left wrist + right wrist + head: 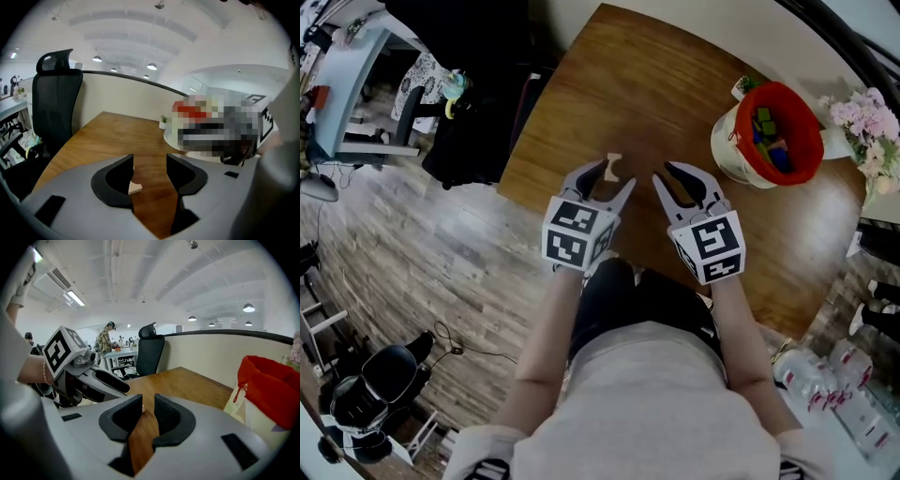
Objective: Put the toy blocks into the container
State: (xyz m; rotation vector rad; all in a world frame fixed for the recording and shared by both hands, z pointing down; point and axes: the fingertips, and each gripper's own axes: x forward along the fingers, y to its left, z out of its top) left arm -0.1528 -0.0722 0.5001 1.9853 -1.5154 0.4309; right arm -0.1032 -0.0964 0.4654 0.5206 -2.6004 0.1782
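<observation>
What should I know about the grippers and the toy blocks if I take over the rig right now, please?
Left gripper: open and empty, low over the table, with the pale wooden block lying just ahead of its jaws, not gripped.
Right gripper: jaws narrowly apart, nothing between them, beside the left one.
Container: red-lined, on the table to the right, with coloured blocks inside.
Done: those blocks are in.
Left: grasp the pale block and put it in the container. I see no other loose block.
</observation>
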